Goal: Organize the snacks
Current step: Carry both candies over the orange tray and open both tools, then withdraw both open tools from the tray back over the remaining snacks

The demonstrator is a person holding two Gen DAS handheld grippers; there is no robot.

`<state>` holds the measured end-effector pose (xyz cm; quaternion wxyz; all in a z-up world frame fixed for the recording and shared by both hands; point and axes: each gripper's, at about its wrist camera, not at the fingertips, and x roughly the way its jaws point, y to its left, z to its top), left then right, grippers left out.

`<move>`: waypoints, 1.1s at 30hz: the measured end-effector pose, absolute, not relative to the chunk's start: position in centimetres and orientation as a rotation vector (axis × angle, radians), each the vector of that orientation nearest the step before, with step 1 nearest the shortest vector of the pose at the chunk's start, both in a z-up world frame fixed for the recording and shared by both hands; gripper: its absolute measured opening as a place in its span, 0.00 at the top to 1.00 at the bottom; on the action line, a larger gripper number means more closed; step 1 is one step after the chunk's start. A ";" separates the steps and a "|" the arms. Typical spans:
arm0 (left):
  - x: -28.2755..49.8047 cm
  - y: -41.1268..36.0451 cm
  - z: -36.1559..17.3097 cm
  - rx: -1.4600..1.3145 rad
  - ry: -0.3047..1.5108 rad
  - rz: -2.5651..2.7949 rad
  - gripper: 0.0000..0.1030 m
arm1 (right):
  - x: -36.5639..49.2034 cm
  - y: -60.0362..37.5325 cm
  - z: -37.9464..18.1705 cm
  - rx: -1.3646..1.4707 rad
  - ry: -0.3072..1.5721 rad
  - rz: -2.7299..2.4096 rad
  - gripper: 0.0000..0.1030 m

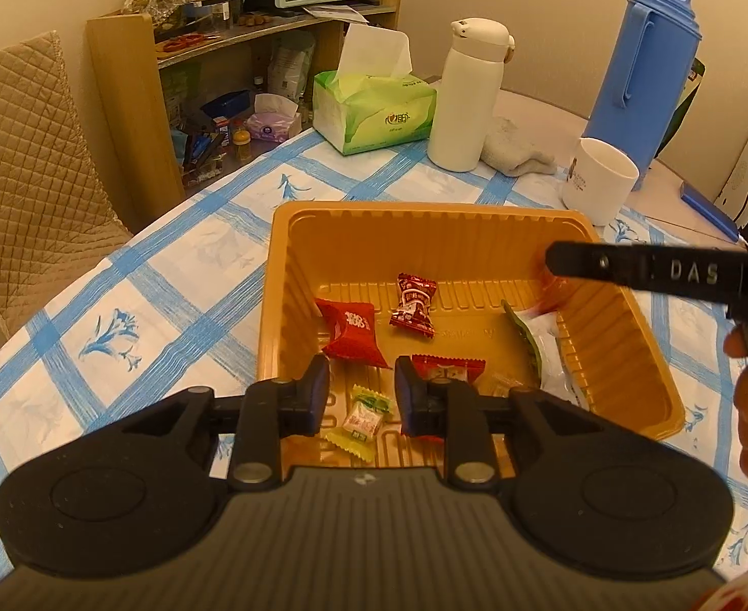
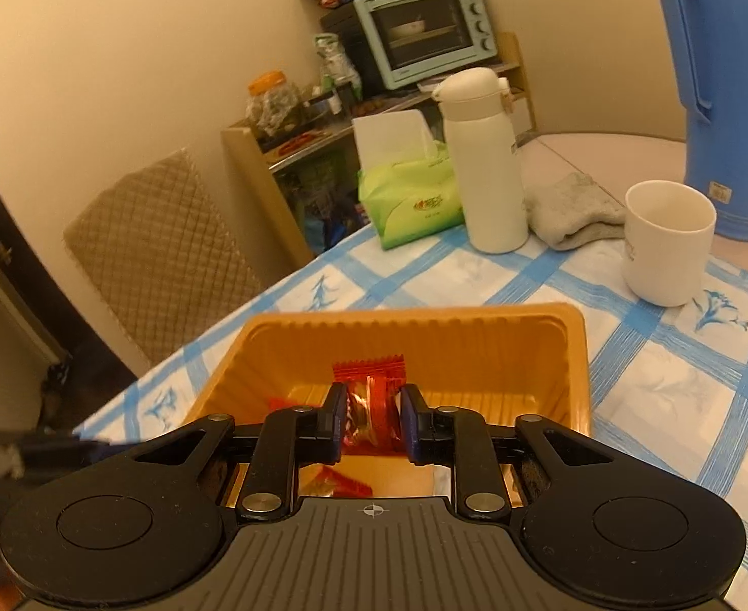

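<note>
An orange plastic tray (image 1: 424, 219) sits on the blue-checked tablecloth and holds several wrapped snacks: a red pillow pack (image 1: 351, 331), a dark red candy (image 1: 414, 300), a red packet (image 1: 450, 369), a small yellow-green candy (image 1: 363, 420) and a white-green pack (image 1: 547, 351). My left gripper (image 1: 361, 387) is open and empty above the tray's near edge. My right gripper (image 2: 371, 420) is shut on a red wrapped candy (image 2: 371, 382) held above the tray (image 2: 567, 336). Its finger (image 1: 628, 267) reaches over the tray's right side in the left wrist view.
Behind the tray stand a green tissue box (image 1: 374, 112), a white flask (image 1: 470, 96), a grey cloth (image 1: 516, 147), a white mug (image 1: 598, 186) and a blue thermos (image 1: 643, 71). A padded chair (image 1: 22, 178) and a cluttered shelf (image 1: 211, 81) are to the left.
</note>
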<state>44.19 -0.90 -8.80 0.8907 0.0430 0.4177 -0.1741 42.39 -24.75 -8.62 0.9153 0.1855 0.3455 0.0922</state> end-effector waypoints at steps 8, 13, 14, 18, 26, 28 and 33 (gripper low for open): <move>41.9 -0.7 -7.9 0.067 0.857 -0.367 0.70 | 39.5 -25.2 -8.0 0.363 0.711 0.196 0.50; 39.6 -0.5 -7.5 0.063 0.852 -0.371 0.69 | 35.8 -25.1 -8.0 0.336 0.722 0.201 0.49; 39.2 -0.5 -7.4 0.061 0.853 -0.371 0.69 | 35.1 -25.2 -8.0 0.334 0.724 0.201 0.49; 37.2 0.0 -7.3 0.039 0.863 -0.370 0.68 | 32.2 -25.3 -7.9 0.329 0.732 0.202 0.49; 32.5 0.7 -8.0 0.019 0.899 -0.350 0.67 | 27.1 -24.7 -8.1 0.308 0.768 0.210 0.49; 31.2 0.8 -8.2 0.018 0.908 -0.348 0.67 | 26.0 -24.5 -8.2 0.310 0.779 0.213 0.49; 28.6 1.1 -8.9 0.013 0.933 -0.338 0.67 | 23.7 -23.8 -8.8 0.304 0.815 0.222 0.49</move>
